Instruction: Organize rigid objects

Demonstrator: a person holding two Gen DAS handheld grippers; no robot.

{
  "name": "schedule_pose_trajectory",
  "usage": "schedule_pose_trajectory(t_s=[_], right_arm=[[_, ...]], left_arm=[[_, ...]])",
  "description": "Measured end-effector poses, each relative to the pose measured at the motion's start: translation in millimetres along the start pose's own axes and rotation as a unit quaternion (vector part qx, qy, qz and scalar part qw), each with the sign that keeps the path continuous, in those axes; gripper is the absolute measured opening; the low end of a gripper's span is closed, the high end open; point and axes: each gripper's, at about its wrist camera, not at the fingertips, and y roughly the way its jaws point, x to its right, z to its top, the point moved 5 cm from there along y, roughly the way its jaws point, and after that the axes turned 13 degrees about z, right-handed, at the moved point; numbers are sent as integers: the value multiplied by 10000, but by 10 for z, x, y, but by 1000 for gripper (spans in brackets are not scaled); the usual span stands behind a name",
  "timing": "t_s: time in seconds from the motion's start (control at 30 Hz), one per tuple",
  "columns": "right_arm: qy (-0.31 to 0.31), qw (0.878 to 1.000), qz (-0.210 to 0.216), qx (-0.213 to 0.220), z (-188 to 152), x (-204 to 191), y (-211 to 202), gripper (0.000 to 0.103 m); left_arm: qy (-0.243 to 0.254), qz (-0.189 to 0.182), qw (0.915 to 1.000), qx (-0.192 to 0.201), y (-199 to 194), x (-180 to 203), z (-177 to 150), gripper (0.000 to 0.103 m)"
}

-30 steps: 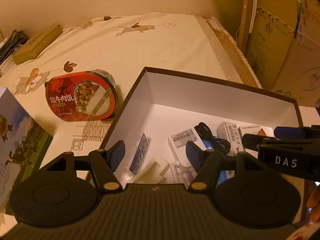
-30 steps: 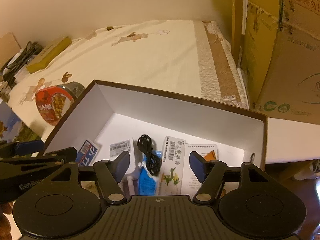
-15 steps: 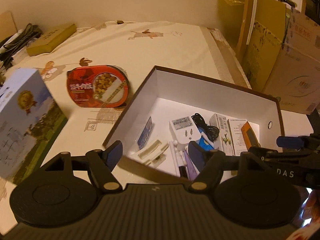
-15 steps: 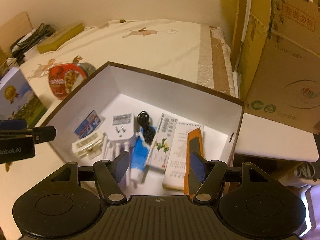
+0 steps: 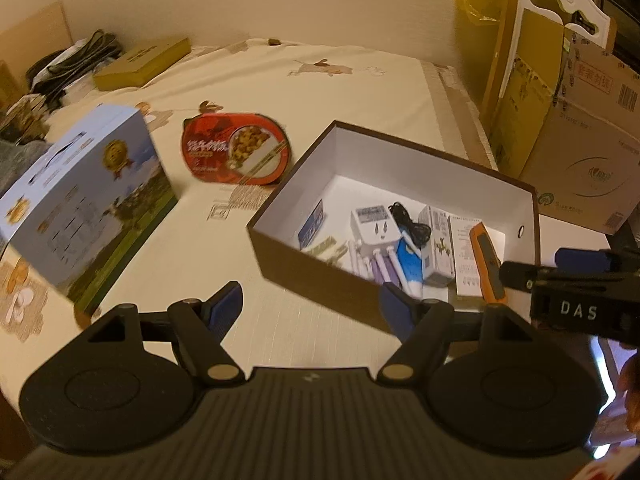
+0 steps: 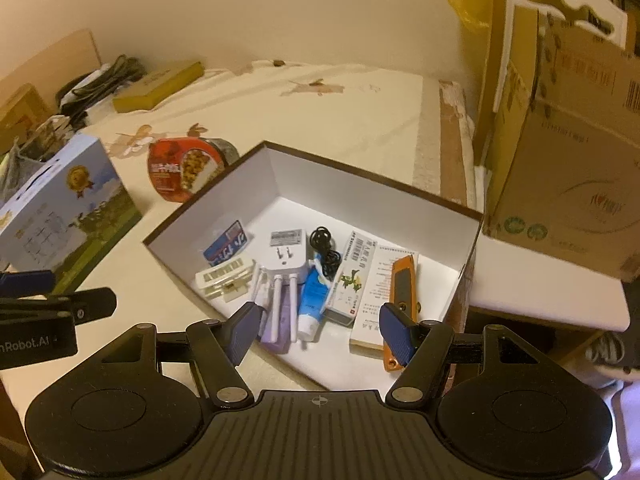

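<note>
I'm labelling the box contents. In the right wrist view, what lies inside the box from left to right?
Blue card → white clip → white plug adapter → blue tube → medicine box → orange utility knife.

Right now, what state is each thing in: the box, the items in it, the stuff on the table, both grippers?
storage box: lid off, upright on table
orange utility knife: lying flat inside box
black cable: coiled, inside box
white plug adapter: inside box, prongs up
red food tub: sealed, outside box
blue carton: closed, on table
left gripper: open, empty
right gripper: open, empty
</note>
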Motion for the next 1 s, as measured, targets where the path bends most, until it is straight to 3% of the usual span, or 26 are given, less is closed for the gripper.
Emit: schedule_pose_trajectory(t_s=[0.53,1.0], right_arm=[[-330,9973,648,-31,-281,-463,-654,64],[-584,9922,1082,-197,-646,-753,-974,64]], left_arm=[[-512,279,9983,-26,-920,-359,-552,72],[-746,479,9960,75,-1408,-564,-914,72]])
